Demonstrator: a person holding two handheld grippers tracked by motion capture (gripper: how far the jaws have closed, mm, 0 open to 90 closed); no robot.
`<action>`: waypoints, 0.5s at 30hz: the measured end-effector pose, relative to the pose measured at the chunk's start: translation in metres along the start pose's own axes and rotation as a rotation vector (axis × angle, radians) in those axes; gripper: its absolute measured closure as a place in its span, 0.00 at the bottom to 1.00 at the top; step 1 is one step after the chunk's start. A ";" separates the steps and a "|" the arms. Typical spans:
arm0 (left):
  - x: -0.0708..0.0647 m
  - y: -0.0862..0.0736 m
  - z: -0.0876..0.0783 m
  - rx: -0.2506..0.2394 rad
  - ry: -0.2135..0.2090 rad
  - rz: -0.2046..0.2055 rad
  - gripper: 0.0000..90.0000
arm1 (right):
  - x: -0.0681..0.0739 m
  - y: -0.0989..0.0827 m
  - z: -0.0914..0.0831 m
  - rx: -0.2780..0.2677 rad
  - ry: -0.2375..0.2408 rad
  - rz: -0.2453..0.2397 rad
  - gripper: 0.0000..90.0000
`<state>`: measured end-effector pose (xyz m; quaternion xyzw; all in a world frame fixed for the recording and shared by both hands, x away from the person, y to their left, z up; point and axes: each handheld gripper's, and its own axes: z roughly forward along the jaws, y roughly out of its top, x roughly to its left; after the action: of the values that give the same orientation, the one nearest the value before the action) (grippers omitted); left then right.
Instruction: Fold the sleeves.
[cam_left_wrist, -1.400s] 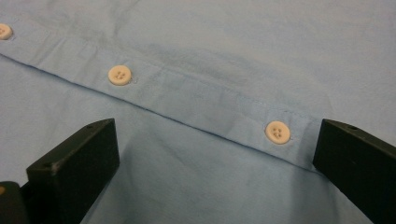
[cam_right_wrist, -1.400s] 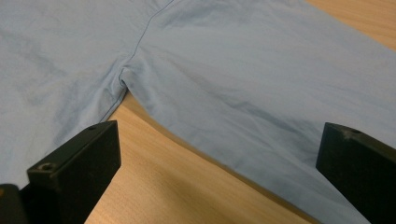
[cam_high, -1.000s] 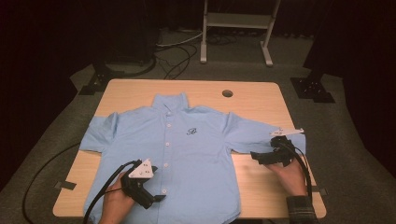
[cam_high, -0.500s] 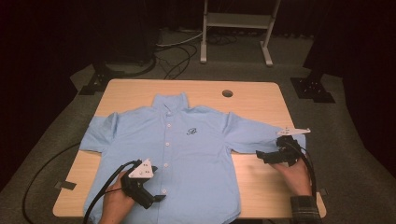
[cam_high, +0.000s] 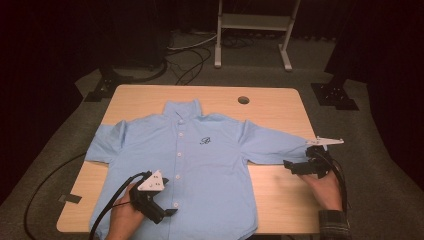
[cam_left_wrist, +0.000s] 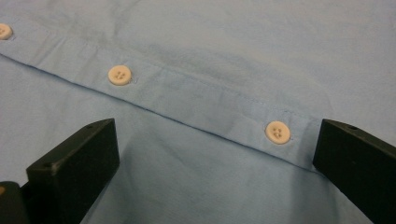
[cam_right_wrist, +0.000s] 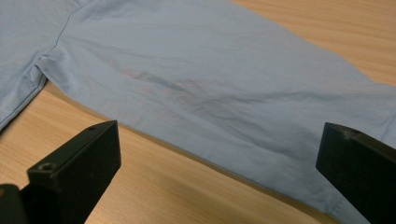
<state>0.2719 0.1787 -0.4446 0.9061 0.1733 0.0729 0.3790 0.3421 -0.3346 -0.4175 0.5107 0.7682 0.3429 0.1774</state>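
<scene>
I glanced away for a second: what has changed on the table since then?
The right gripper, jaws open, drew back off the cuff of the light blue button-up shirt toward the table's near edge. The left gripper, the shirt and the wooden table stayed put.

A light blue shirt (cam_high: 200, 160) lies flat and face up in the middle of the frame, collar toward the top, buttoned with white buttons (cam_left_wrist: 120, 75), both sleeves spread out sideways, a small dark logo on its chest

Dim, grainy high view; dark surroundings; gripper views evenly lit, soft.
</scene>
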 end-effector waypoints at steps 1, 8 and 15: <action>0.000 0.000 0.000 0.000 0.000 0.000 0.00 | -0.002 0.000 -0.001 -0.001 -0.001 0.008 0.00; 0.000 0.000 0.000 0.000 0.000 0.000 0.00 | -0.014 -0.005 -0.007 -0.004 -0.018 0.036 0.00; 0.000 0.000 0.000 0.000 0.000 0.000 0.00 | -0.028 -0.012 -0.011 -0.004 -0.029 0.068 0.00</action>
<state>0.2719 0.1787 -0.4446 0.9061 0.1731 0.0729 0.3790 0.3386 -0.3669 -0.4203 0.5411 0.7470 0.3429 0.1780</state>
